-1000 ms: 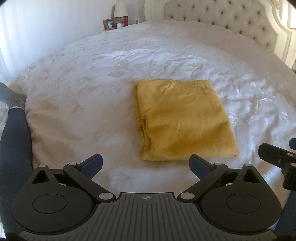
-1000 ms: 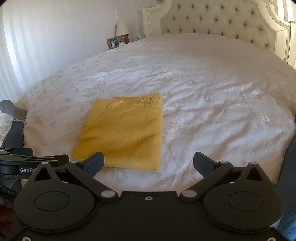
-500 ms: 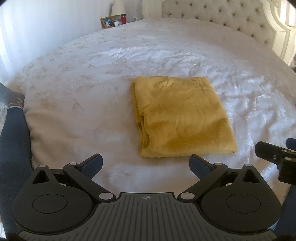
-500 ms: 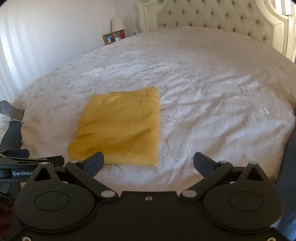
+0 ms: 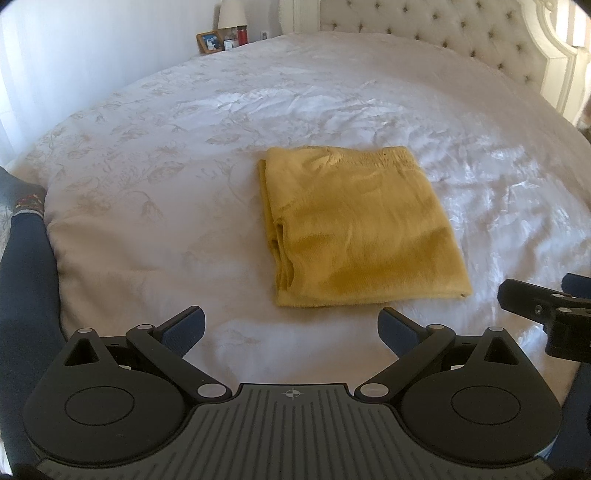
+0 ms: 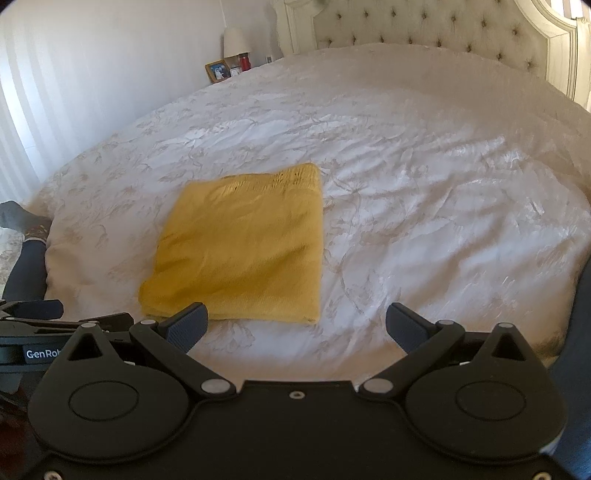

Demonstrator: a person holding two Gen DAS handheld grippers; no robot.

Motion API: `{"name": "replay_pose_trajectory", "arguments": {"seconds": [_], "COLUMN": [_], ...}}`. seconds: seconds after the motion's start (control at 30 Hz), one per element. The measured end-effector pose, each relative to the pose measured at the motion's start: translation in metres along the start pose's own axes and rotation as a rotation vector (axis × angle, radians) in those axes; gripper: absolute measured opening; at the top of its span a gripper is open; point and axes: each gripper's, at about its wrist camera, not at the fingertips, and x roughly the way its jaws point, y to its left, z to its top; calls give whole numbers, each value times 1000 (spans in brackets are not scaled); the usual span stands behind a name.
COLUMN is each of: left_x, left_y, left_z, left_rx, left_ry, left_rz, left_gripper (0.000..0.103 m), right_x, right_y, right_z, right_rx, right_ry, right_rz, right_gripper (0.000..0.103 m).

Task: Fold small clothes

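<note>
Both grippers stand wide and hold nothing: the left gripper point(image 5: 291, 325) hangs just short of the near edge of the cloth point(image 5: 362, 225), and the right gripper point(image 6: 297, 325) hangs off the cloth's near right corner, neither one touching it; the cloth, a yellow knit garment, lies flat on the bed point(image 5: 184, 155) as a neat rectangle of several layers, near the bed's foot and well apart from the headboard point(image 6: 424, 26); its stacked layer ends show along its left side in the left view, an openwork band runs along its far edge, and its near edge and right side look like clean creases.

By my reading the folding is done or nearly so, and what is left is at most one more fold or a lift away; the knit looks light, soft and limp, so it will sag and slide open if pinched by one layer; the surer hold is at the two near corners, each pinch taking every layer; the quilted cover under it is soft as well and may be caught along with it.

Beyond the cloth's far left, past the bed, a lamp point(image 6: 234, 40), a framed photo point(image 6: 217, 71) and a red jar point(image 6: 244, 61) stand by the wall; to the cloth's near left, off the bed's edge, a person's dark-clad leg point(image 5: 26, 288) shows.
</note>
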Motion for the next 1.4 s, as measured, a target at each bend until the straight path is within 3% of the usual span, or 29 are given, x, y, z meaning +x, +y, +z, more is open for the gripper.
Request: {"name": "replay_pose_trajectory", "arguments": {"seconds": [1.4], "left_x": [6], "left_y": [-2], "left_z": [-1], "left_rx": [13], "left_ry": [20], "left_rz": [-10], "left_gripper": [101], "right_x": [9], "right_y": [3], "right_z": [-1], "right_rx": [27], "right_ry": [21], "right_rz": [26], "right_gripper": [102]}}
